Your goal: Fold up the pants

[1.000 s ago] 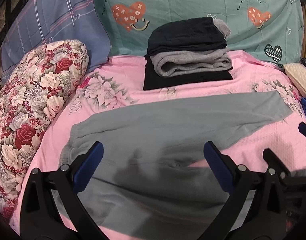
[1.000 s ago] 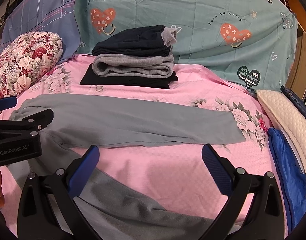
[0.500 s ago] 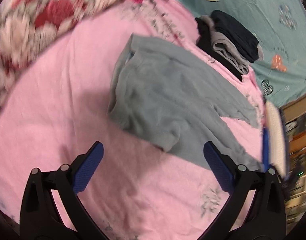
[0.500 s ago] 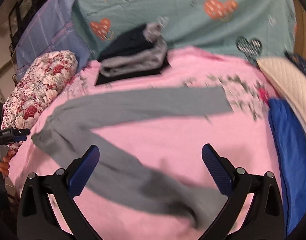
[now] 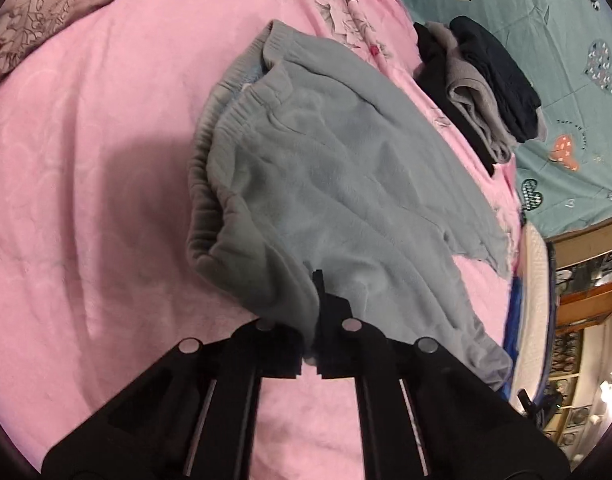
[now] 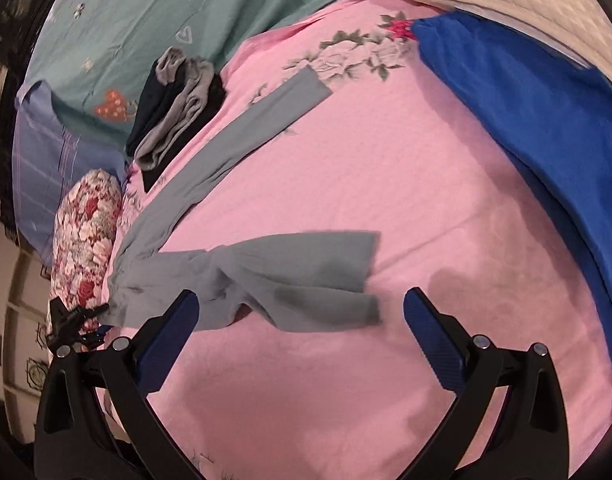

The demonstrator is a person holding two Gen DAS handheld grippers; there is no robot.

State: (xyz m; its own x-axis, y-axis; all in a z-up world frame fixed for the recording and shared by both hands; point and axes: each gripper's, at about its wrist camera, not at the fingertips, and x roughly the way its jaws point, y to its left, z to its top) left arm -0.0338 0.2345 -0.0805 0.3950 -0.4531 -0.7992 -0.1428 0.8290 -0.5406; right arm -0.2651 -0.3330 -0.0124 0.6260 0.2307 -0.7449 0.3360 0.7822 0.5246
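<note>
The left gripper (image 5: 312, 312) has just closed, pinching the grey pants (image 5: 326, 168) at the hip; the right gripper (image 6: 301, 320) hangs wide, empty

Small dark lettering "Turn off worry" is showing beside an orange heart on the teal printed bedsheet (image 5: 554, 92).

left tool (image 5: 310, 320): clamped on grey pants (image 5: 346, 184) | pink bedspread (image 5: 85, 200) beneath
</note>
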